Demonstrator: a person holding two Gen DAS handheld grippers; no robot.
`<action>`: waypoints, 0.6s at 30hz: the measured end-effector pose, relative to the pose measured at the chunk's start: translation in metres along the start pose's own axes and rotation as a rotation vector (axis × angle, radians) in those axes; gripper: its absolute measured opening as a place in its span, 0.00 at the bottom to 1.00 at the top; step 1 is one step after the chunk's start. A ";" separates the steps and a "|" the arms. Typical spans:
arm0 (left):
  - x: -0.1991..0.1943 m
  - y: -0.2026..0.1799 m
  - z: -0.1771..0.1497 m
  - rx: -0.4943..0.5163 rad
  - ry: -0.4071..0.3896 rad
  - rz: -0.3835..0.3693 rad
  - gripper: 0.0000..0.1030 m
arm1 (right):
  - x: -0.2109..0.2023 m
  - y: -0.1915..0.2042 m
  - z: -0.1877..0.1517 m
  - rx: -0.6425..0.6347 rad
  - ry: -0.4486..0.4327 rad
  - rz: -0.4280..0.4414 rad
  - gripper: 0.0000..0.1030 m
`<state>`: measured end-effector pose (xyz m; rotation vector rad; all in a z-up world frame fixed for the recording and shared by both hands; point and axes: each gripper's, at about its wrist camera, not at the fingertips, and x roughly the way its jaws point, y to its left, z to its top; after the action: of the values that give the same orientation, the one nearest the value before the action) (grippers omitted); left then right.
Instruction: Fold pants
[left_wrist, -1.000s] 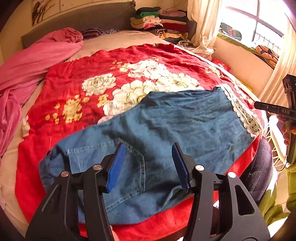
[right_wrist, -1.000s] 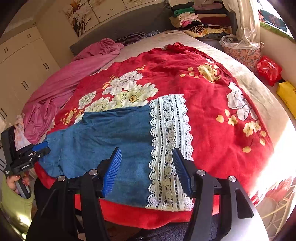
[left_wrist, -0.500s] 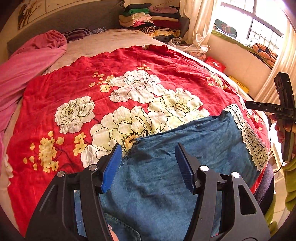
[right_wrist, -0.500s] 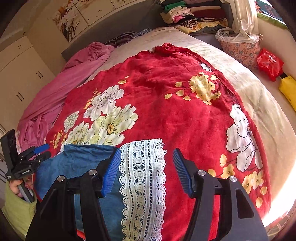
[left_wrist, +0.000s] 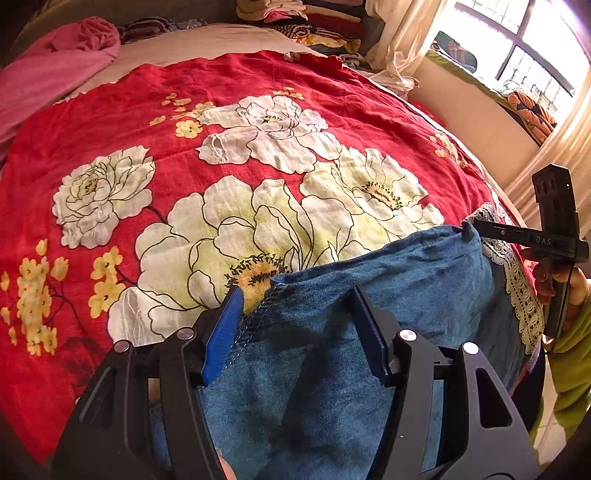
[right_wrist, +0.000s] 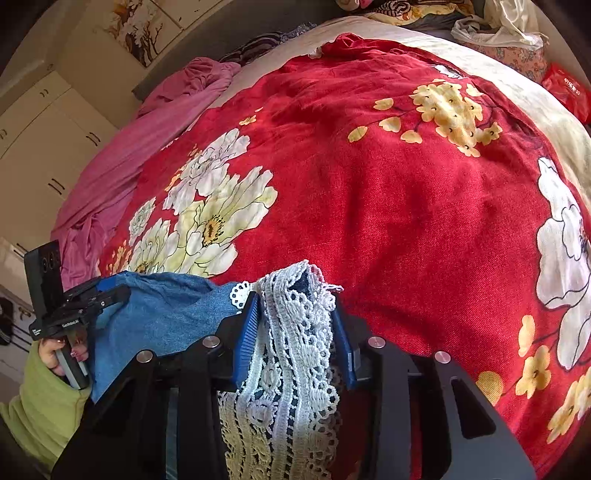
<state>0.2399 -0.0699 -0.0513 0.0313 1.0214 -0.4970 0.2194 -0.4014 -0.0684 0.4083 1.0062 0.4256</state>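
Observation:
Blue denim pants (left_wrist: 369, 325) with a white lace hem (right_wrist: 291, 339) lie on the near edge of a red flowered bedspread (left_wrist: 221, 110). My left gripper (left_wrist: 295, 325) is open, its blue pads on either side of the pants' far stitched edge, which bunches between them. My right gripper (right_wrist: 293, 325) is partly closed around the lace hem, which is gathered and lifted between the pads; firm pinching cannot be confirmed. The right gripper also shows in the left wrist view (left_wrist: 532, 236), at the hem corner. The left gripper shows in the right wrist view (right_wrist: 92, 295) at the denim's left end.
A pink sheet (left_wrist: 55, 66) lies bunched at the bed's far left. Folded clothes (left_wrist: 314, 14) are stacked at the head of the bed. A window and curtain (left_wrist: 517, 55) are at the right. White cupboards (right_wrist: 37, 147) stand at the left. A red bag (right_wrist: 569, 92) lies beside the bed.
Both grippers moved forward across the pants to the far edge. The right jaws narrowed around the lace hem, now gathered between them. Denim bunched up at the left gripper.

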 end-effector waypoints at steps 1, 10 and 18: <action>0.002 0.000 0.000 -0.005 0.002 -0.009 0.50 | -0.002 0.001 -0.001 -0.001 -0.008 0.016 0.25; 0.004 -0.010 0.003 0.013 -0.004 -0.020 0.05 | -0.039 0.022 -0.007 -0.104 -0.129 0.069 0.20; -0.015 -0.019 0.022 0.024 -0.093 0.043 0.01 | -0.051 0.028 0.025 -0.148 -0.183 -0.002 0.18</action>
<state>0.2439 -0.0868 -0.0233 0.0506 0.9217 -0.4673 0.2130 -0.4078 -0.0054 0.3069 0.7915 0.4498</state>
